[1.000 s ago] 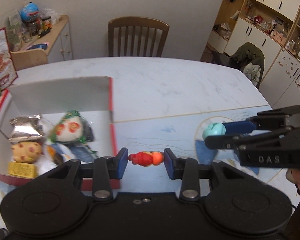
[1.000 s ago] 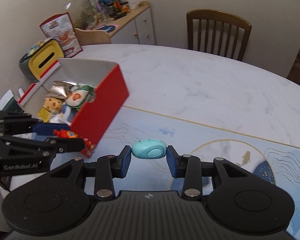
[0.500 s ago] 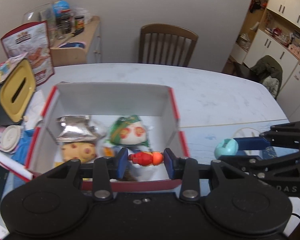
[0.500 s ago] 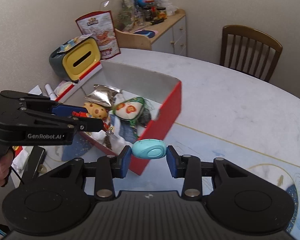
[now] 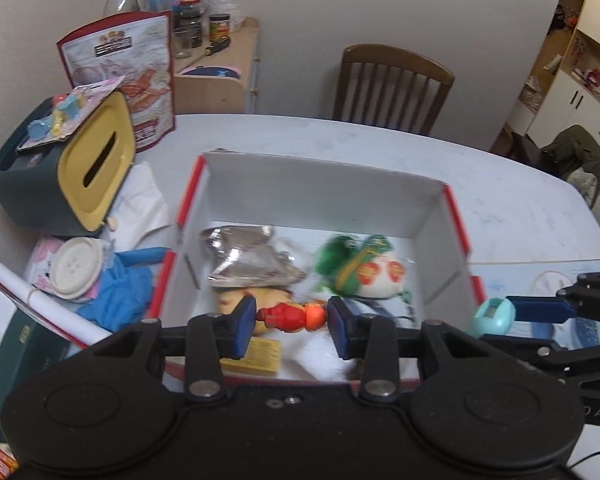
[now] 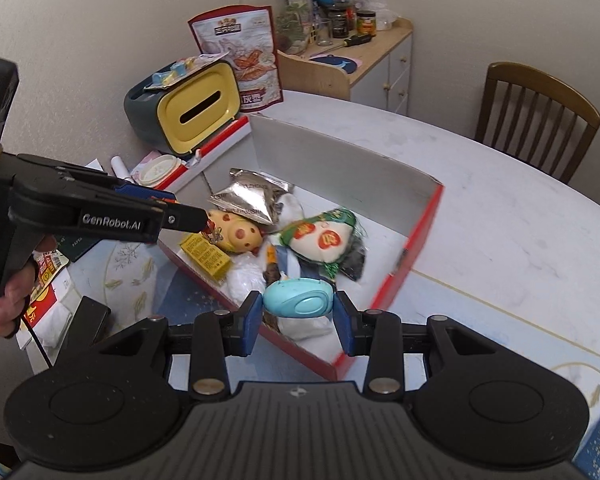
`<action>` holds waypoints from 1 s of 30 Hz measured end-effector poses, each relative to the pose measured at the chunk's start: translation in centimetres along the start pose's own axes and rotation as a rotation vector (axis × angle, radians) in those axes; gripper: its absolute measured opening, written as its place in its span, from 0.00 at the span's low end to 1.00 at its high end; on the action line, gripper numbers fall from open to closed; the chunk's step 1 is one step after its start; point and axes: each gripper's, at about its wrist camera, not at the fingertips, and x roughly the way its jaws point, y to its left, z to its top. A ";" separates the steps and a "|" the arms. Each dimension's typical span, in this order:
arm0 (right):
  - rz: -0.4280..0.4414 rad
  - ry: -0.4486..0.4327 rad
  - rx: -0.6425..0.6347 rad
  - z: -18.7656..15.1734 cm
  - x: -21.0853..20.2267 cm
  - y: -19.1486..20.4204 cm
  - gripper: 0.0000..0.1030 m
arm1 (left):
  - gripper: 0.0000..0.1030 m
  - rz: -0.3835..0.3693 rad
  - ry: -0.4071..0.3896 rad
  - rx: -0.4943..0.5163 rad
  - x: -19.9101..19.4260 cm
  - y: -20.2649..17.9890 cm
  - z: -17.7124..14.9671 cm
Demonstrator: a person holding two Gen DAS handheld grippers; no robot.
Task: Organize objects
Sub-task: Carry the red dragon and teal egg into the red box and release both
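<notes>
The left gripper (image 5: 292, 320) is clamped on a small red figure (image 5: 290, 317) over the red box (image 5: 456, 216). The right gripper (image 6: 298, 318) pinches a teal egg-shaped toy (image 6: 298, 302) above the box's near wall. Inside lie a foil packet (image 6: 252, 196), a white pouch (image 6: 320, 242) and a yellow spotted toy (image 6: 240, 234). A tissue holder (image 6: 192, 110) crowds the box's far side.

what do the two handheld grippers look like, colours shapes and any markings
Both are matte black plastic with two round housings, silver pivot screws and blue pads on the fingertips. The left gripper has a pistol-style handle and white "GenRobot.AI" lettering on its side. The right gripper shows pale letters "DAS". A thin black cable trails below the left one.
</notes>
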 end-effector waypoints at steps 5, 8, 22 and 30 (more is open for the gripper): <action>-0.015 0.007 0.006 0.9 2.4 0.5 0.37 | 0.36 0.012 0.024 0.006 2.0 1.4 0.5; -0.025 0.016 -0.002 1.4 4.0 0.9 0.37 | 0.36 0.027 0.041 0.028 3.5 1.6 0.6; -0.118 0.102 0.029 1.7 10.5 -0.4 0.37 | 0.36 0.028 0.149 0.122 8.1 0.4 -0.6; -0.124 0.118 0.031 1.5 11.5 -0.4 0.37 | 0.36 0.019 0.195 0.126 9.3 0.4 -1.2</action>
